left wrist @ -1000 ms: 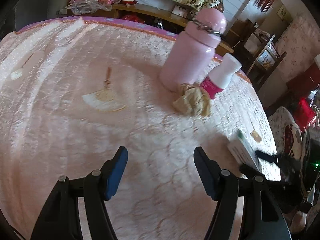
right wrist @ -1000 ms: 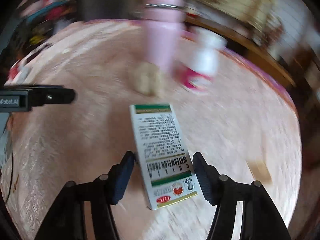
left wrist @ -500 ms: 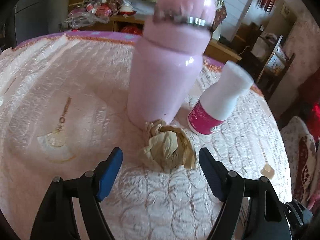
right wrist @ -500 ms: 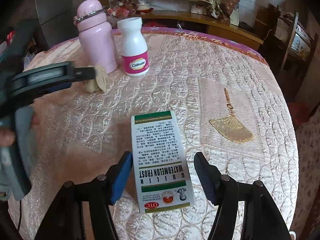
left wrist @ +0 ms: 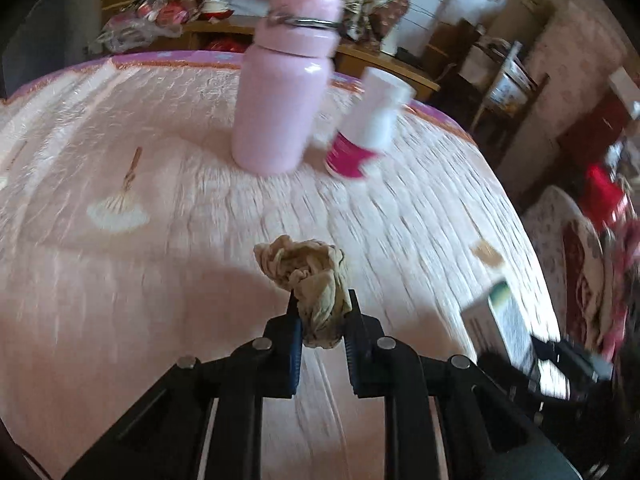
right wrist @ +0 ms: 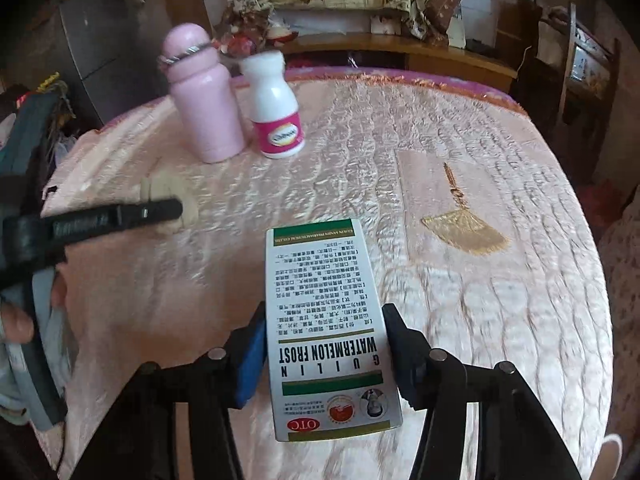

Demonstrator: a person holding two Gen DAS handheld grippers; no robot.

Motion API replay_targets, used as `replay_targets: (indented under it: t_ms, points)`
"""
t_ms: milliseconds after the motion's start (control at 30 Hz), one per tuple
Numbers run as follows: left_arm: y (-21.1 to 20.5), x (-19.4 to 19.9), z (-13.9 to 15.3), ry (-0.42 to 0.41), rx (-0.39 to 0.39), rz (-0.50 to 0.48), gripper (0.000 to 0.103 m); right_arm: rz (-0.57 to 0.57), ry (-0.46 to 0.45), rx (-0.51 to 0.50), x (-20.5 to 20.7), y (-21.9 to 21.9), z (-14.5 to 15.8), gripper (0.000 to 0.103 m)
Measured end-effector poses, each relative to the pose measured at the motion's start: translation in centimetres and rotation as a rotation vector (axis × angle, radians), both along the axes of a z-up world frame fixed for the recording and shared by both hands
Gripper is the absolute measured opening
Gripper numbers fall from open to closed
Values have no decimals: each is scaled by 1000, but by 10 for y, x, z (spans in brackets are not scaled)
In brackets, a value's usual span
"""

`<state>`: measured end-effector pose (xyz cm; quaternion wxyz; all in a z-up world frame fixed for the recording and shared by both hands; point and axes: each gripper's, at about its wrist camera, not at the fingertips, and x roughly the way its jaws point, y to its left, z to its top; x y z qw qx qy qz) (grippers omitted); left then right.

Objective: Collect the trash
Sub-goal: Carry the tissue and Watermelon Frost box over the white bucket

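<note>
Left wrist view shows the left gripper clamped on 1 crumpled tissue wad, while the right gripper pinches 1 medicine box between its jaws.

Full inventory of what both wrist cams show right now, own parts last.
crumpled paper wad: 1, tan, clamped in the left gripper
medicine box: 1, white with green bands, between the right gripper's fingers
flask: 1, pink, upright at far side of table
pill bottle: 1, white with magenta label, upright, right of the flask
tablecloth: 1, pink quilted, gold fan embroidery, covers table
left gripper: 1, black, blue pads
right gripper: 1, black, blue pads
</note>
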<state>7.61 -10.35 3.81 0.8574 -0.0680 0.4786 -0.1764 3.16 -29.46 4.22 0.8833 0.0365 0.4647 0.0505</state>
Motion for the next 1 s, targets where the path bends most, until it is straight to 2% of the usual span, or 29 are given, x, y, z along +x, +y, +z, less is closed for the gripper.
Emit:
replay_targets:
  t_ms: [233, 267, 367, 667, 1000]
  points:
    - [-15, -74, 11, -39, 39, -47, 19, -52, -16, 22, -63, 1, 12, 57]
    - [-18, -82, 13, -44, 42, -52, 19, -70, -17, 16, -81, -2, 12, 57]
    - [-27, -102, 16, -54, 46, -75, 19, -88, -16, 17, -96, -8, 12, 57]
    - [-73, -155, 26, -87, 57, -161, 19, -202, -39, 59, -166, -49, 15, 57]
    - [-133, -201, 31, -100, 52, -283, 19, -317, -50, 66, -214, -95, 17, 57]
